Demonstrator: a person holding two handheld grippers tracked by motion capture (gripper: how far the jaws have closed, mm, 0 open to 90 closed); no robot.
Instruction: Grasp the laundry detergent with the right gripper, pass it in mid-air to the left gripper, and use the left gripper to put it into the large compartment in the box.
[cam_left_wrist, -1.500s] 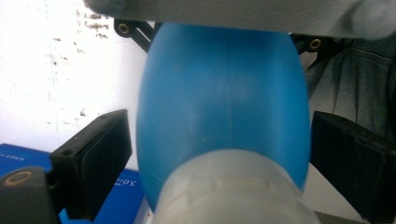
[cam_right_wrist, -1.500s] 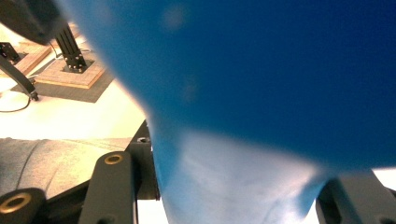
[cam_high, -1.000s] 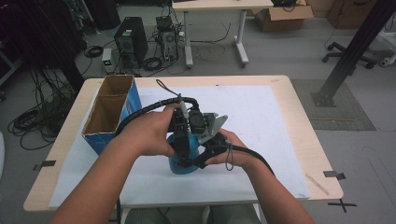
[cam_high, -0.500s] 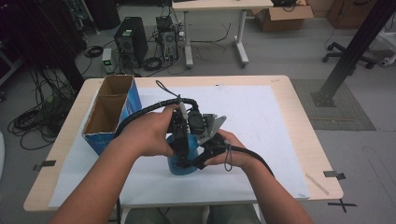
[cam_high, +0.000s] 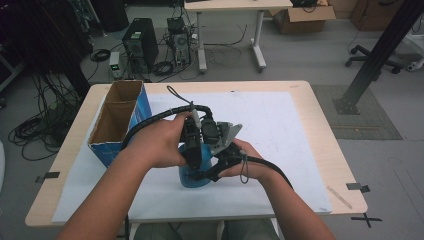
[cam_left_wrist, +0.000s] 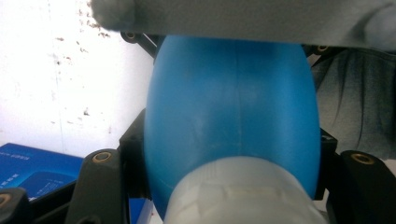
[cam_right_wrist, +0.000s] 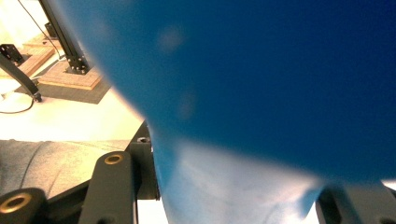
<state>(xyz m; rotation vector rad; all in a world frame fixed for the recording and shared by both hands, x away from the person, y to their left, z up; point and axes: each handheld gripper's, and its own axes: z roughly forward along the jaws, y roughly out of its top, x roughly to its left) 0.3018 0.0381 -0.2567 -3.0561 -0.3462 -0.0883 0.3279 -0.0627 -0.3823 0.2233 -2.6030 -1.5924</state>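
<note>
A: Where does the rounded blue plastic bottle (cam_high: 194, 175) stand?

B: On the white sheet (cam_high: 280, 130) that covers the pale wooden tabletop (cam_high: 320, 120), near the person's edge and just right of the open blue cardboard box (cam_high: 117, 122). Both grippers meet over it.

A: What of the left gripper (cam_high: 192, 150)?

B: Its fingers have just been closing, and they now grasp the blue bottle. In the left gripper view the bottle's blue body (cam_left_wrist: 231, 116) bulges between the two black fingers (cam_left_wrist: 100, 186), with a whitish neck or cap (cam_left_wrist: 243, 191) nearest the camera.

A: And the right gripper (cam_high: 220, 162)?

B: Clenched on the same bottle from the other side. In the right gripper view the blue wall (cam_right_wrist: 261, 84) sits close to the lens, blurred, with a paler part (cam_right_wrist: 224, 186) low between the black fingers (cam_right_wrist: 112, 186).

A: Is the bottle lifted?

B: From the high view that cannot be told; the hands hide its base.
</note>
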